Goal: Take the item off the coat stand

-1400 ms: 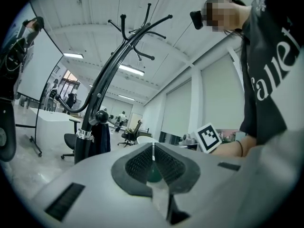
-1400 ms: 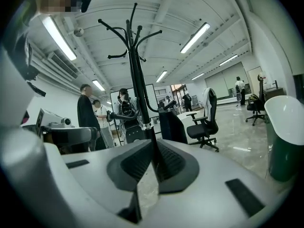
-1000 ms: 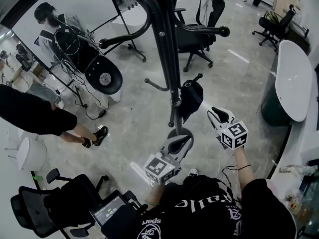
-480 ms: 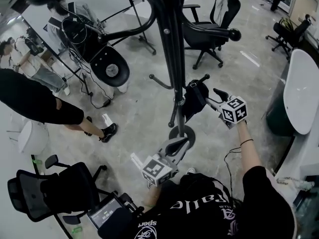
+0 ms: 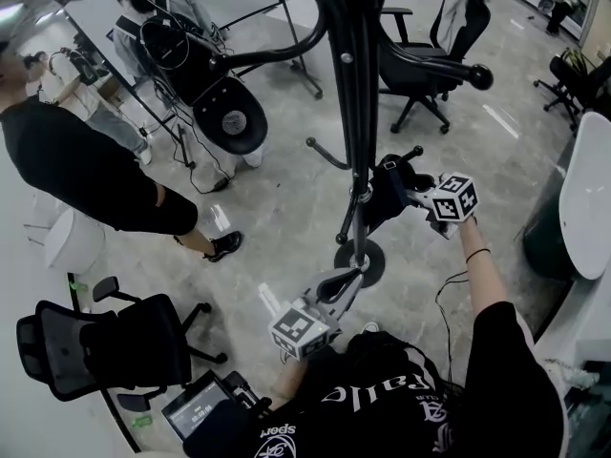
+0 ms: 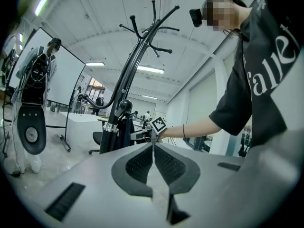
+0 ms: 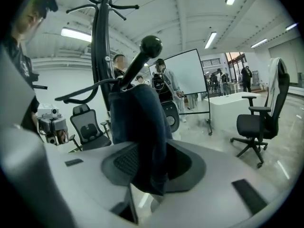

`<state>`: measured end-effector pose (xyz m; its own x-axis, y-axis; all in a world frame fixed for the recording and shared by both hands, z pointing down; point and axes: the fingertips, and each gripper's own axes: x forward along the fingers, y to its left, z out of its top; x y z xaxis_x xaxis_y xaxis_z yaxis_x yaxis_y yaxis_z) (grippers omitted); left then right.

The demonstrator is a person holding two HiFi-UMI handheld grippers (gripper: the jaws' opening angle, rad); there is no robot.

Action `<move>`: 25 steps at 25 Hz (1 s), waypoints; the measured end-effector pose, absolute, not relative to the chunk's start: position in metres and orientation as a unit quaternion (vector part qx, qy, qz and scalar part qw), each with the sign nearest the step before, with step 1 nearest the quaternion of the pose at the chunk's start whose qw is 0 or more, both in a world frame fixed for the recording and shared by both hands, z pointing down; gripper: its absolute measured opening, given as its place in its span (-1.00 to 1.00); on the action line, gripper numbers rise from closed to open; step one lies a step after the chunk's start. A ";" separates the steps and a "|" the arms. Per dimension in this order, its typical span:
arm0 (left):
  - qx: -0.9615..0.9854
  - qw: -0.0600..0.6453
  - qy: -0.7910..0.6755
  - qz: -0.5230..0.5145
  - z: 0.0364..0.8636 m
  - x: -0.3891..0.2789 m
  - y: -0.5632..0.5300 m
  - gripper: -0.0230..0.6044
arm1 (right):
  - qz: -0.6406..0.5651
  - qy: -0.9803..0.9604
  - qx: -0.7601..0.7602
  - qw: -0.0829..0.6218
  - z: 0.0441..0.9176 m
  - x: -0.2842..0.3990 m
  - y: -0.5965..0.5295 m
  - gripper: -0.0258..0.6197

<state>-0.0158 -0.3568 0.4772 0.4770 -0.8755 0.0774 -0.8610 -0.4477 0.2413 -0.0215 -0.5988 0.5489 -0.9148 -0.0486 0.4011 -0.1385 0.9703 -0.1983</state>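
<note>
A dark cloth item [image 5: 385,198] hangs from a ball-tipped hook [image 7: 151,45] low on the black coat stand [image 5: 355,113]. My right gripper [image 5: 409,189] reaches in from the right at the item's height. In the right gripper view the item [image 7: 140,127] hangs down between the jaws, which are closing around it; I cannot see the pads pressing it. My left gripper [image 5: 348,280] is lower, near the stand's round base [image 5: 370,263], shut and empty, its fingertips [image 6: 153,151] meeting. From the left gripper view the item [image 6: 124,129] and the right gripper's marker cube [image 6: 158,125] show ahead.
A person in black [image 5: 86,175] stands at the left, with another by the whiteboard stand [image 5: 224,113] behind. Office chairs stand at the lower left [image 5: 86,346] and beyond the coat stand [image 5: 430,41]. A white rounded table [image 5: 587,198] lies at the right.
My right gripper has moved up and in to the hanging item, which now sits between its jaws. The left gripper has stayed low by the stand's base.
</note>
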 end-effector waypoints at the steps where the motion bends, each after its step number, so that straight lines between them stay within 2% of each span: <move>1: 0.850 0.125 -0.511 -0.029 0.478 -0.016 -0.357 -0.91 | 0.111 -0.973 0.047 0.196 0.548 -0.021 -0.596 -0.62; 2: 0.849 0.125 -0.512 -0.028 0.478 -0.017 -0.357 -0.91 | 0.110 -0.974 0.051 0.191 0.547 -0.020 -0.594 -0.79; 3: 0.849 0.125 -0.513 -0.027 0.478 -0.017 -0.357 -0.91 | 0.110 -0.975 0.057 0.186 0.547 -0.019 -0.593 -0.82; 7: 0.848 0.128 -0.514 -0.025 0.477 -0.019 -0.362 -0.91 | 0.136 -0.975 0.105 0.142 0.536 -0.002 -0.597 -0.83; 17: 0.862 0.133 -0.489 -0.024 0.483 -0.007 -0.369 -0.91 | 0.226 -0.949 0.216 -0.030 0.467 0.055 -0.637 -0.84; 25: 0.869 0.135 -0.476 -0.021 0.471 -0.027 -0.360 -0.91 | 0.210 -0.938 0.275 -0.017 0.453 0.071 -0.620 -0.84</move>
<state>-0.0272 -0.3599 0.4706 0.5460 -0.8327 0.0923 -0.8213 -0.5103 0.2549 0.0706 -0.6205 0.4529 -0.8476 -0.5240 0.0834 -0.5096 0.7601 -0.4033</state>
